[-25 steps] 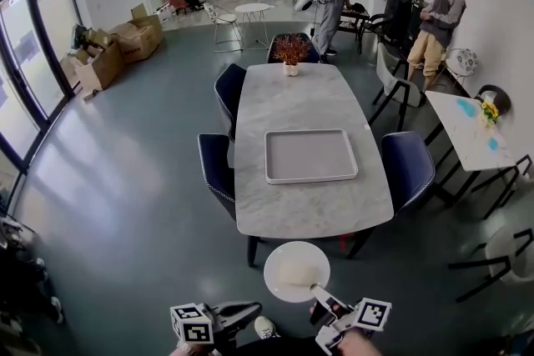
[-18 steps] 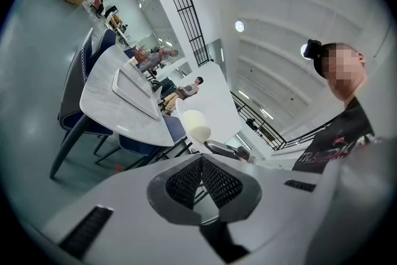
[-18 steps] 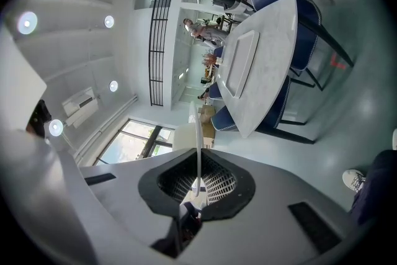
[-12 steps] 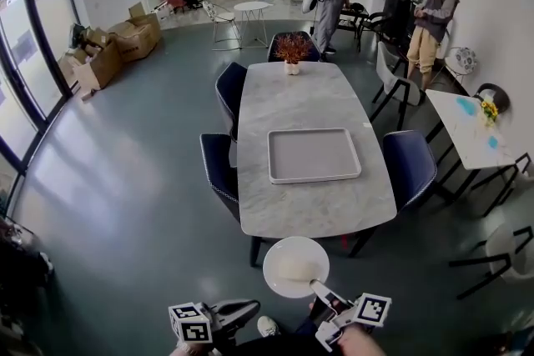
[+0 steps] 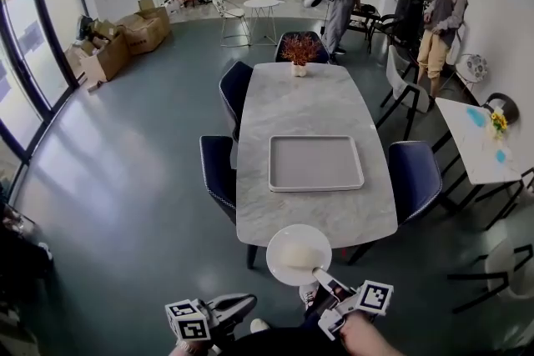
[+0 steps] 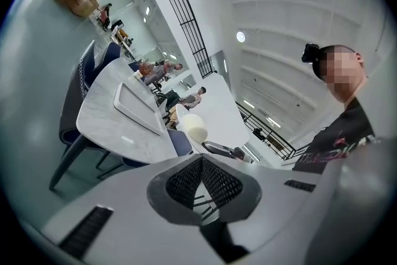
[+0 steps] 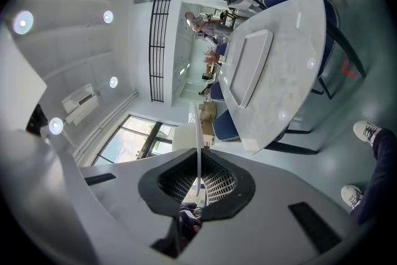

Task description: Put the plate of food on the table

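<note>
Two half-cropped grippers: right gripper (image 5: pixel 320 274) pinches plate (image 5: pixel 279 264) edge; left gripper (image 5: pixel 247 303) fingers closed, empty.

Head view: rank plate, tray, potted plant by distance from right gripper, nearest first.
1. plate: rim clamped in the right gripper, at the table's near end.
2. tray: mid-table.
3. potted plant: far end.

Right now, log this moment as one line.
right gripper: shut on plate rim | left gripper: shut, empty | plate: held at table near end
</note>
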`<action>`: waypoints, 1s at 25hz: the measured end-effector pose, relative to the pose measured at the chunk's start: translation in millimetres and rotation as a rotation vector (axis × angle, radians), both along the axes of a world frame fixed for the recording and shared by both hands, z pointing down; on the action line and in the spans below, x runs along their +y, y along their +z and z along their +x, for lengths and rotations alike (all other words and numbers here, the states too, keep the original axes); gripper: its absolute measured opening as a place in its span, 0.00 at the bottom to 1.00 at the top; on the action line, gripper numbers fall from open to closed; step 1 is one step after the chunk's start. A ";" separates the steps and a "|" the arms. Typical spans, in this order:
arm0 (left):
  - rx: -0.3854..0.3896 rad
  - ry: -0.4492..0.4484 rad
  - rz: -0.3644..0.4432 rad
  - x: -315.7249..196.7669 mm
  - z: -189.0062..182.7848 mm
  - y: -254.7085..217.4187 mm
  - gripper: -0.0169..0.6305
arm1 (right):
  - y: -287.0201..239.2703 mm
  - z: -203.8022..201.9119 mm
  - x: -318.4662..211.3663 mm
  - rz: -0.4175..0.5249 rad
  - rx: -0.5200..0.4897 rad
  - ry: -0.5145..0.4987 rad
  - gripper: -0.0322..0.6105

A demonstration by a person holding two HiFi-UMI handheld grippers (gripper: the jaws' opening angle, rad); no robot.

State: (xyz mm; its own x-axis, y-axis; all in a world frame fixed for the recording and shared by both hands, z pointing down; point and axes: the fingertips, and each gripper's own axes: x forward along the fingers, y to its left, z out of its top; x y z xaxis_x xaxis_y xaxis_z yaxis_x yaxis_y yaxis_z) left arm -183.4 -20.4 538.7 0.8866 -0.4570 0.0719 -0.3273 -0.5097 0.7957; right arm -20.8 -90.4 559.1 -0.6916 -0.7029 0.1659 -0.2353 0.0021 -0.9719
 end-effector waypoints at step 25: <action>-0.041 -0.228 -0.048 -119.5 71.4 5.9 0.04 | 48.4 113.0 -255.6 -0.048 0.092 -0.029 0.08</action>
State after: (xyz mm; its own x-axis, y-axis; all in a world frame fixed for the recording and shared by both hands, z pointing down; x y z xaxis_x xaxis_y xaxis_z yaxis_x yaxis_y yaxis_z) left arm -112.0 -139.9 544.7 0.7568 -0.6401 0.1320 -0.4620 -0.3810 0.8009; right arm 92.2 -346.0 607.5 -0.6919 -0.6726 0.2624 -0.3236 -0.0359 -0.9455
